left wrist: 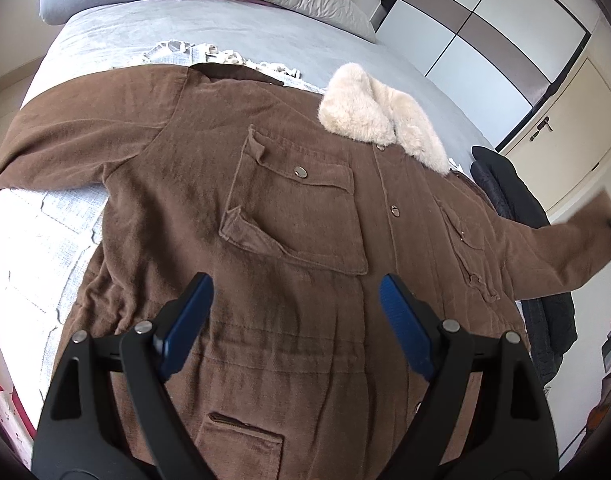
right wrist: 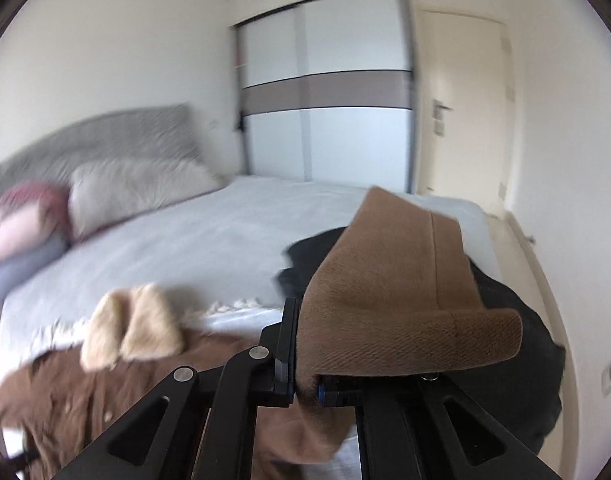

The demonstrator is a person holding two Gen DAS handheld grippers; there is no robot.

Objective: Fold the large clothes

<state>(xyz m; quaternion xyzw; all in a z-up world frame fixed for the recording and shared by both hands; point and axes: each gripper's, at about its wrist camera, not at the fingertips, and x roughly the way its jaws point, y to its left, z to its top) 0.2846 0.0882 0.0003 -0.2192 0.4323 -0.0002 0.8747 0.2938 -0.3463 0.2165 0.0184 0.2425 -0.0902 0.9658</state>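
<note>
- Right gripper (right wrist: 305,384): jaws clamped on the sleeve cuff (right wrist: 405,300), lifted off the bed (right wrist: 209,240), probably to swing it inward.
- Left gripper (left wrist: 293,320): jaws wide, empty, hovering over the coat (left wrist: 289,216).
- The coat lies face-up, spread for folding.

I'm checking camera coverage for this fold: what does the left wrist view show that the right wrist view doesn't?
Only the left wrist view shows the brown corduroy coat's buttoned chest pocket and the open left tongs above it. Only the right wrist view shows the right tongs shut on the coat's sleeve cuff, and a cream door. Both show the cream fur collar, black garment and bed.
</note>
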